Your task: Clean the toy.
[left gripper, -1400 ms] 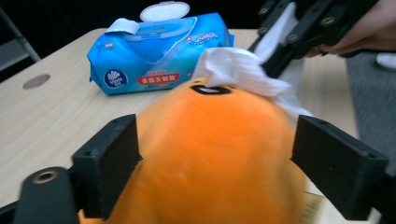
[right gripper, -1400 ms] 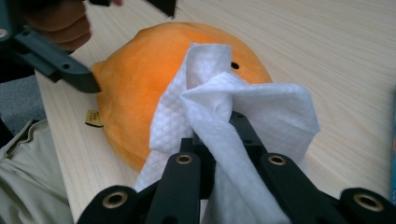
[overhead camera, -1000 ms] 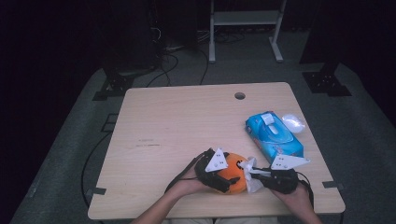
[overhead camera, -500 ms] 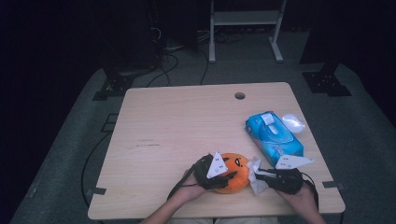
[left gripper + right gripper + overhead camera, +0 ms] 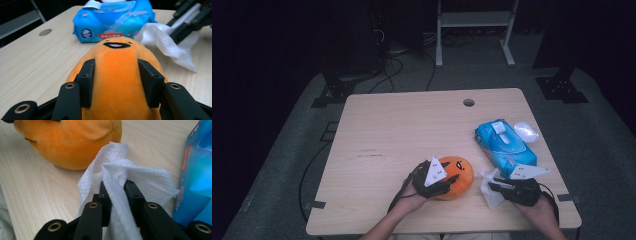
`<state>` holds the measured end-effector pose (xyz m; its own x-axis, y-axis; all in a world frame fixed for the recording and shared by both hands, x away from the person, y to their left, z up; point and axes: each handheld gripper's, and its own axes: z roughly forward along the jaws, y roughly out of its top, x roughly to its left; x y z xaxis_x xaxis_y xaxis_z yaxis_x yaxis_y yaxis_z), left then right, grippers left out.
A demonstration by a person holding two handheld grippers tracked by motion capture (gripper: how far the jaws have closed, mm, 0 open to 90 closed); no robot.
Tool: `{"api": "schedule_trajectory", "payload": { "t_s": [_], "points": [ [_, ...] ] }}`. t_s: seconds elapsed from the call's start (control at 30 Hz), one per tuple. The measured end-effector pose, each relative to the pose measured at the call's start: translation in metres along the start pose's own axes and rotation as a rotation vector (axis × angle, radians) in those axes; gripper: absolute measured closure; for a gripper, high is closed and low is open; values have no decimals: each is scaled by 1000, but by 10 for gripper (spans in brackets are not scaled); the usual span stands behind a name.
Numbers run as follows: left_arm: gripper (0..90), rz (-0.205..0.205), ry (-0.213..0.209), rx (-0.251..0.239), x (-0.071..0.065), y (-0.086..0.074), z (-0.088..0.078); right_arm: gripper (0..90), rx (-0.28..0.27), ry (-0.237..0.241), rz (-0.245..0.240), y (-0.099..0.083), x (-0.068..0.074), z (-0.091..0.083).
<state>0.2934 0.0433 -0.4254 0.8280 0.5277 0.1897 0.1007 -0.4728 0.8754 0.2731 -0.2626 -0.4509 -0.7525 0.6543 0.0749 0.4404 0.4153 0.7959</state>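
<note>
Low centre of the high view: orange plush toy [image 5: 458,176] lying on the counter [image 5: 402,130], clamped between the jaws of the left gripper [image 5: 443,183], pads pressed into its flanks [image 5: 117,82]. Just right of it, a white wipe [image 5: 488,189] pinched in the jaws of the right gripper [image 5: 496,186], folds bunched between the pads [image 5: 117,185]. Toy's long axis running away from the left jaws toward the blue wipe pack [image 5: 504,147], face end farthest. From the right jaws, toy up and to the left, just beside the wipe's free edge; right hand nearer for any wiping stroke, a short sideways reach by this reading.

Against the earlier frames: left jaws just closed onto the toy, formerly wide apart; right jaws just eased slightly, wipe between them regardless. Hands hardly shifted; pack and small clear lid [image 5: 526,131] unmoved.
</note>
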Motion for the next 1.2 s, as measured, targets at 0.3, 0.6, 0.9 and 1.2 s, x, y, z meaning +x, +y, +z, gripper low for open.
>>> {"api": "schedule_trajectory", "payload": {
  "t_s": [0.3, 0.6, 0.9, 1.2],
  "points": [
    [539, -42, 45, 8, 22, -6, 0, 603, -26, 0, 23, 0, -5, -3],
    [538, -33, 86, 15, 34, -3, 0, 545, -48, 8, 37, -1, -7, -7],
    [441, -55, 50, 37, 43, -5, 6, 497, -61, 22, 29, 2, -2, -8],
    [308, -97, 36, -6, 48, 3, -15, 461, -79, 21, 37, 6, 0, -11]
  ]
}}
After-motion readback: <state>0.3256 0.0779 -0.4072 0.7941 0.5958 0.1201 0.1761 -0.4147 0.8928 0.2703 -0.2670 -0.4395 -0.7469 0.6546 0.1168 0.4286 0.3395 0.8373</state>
